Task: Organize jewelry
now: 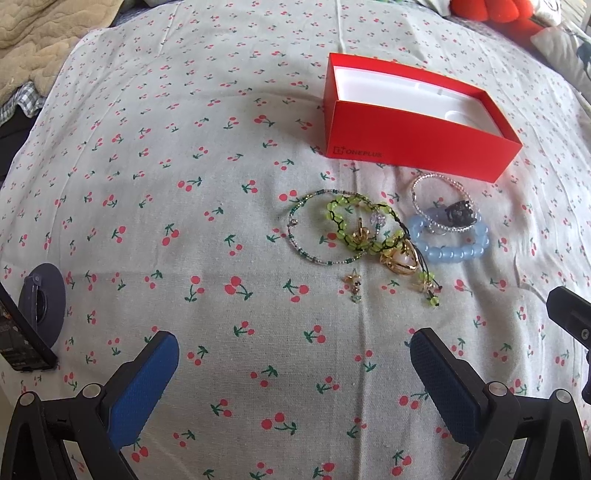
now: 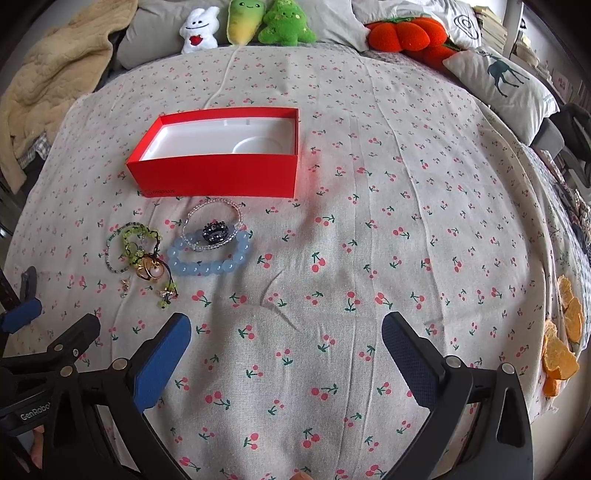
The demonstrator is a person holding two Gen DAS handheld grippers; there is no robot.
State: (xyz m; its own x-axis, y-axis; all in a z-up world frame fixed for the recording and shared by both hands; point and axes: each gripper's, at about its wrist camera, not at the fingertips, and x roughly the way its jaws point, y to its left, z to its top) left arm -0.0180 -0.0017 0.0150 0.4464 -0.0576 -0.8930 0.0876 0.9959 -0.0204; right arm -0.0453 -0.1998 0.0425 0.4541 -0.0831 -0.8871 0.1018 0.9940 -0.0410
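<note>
An open red box [image 1: 417, 147] with a white insert lies on the cherry-print cloth; it also shows in the right wrist view [image 2: 221, 175]. In front of it lies a jewelry pile: a blue bead bracelet [image 1: 448, 251] [image 2: 207, 264], a clear bead bracelet [image 1: 421, 188] [image 2: 214, 203], a dark ring [image 1: 460, 214] [image 2: 216, 232], a green bead bracelet [image 1: 343, 221] [image 2: 138, 240], a thin green bracelet [image 1: 310, 251], gold rings [image 1: 399, 262] [image 2: 149, 271] and a small earring [image 1: 355, 286]. My left gripper [image 1: 295, 354] is open and empty, short of the pile. My right gripper [image 2: 286, 336] is open and empty, right of the pile.
Plush toys [image 2: 247, 22] and an orange plush [image 2: 406, 33] sit at the far edge. A deer pillow [image 2: 506, 81] lies far right, a beige blanket [image 2: 48, 81] far left. Orange peels [image 2: 561, 354] lie at the right edge. A dark phone and round stand [image 1: 40, 306] sit at left.
</note>
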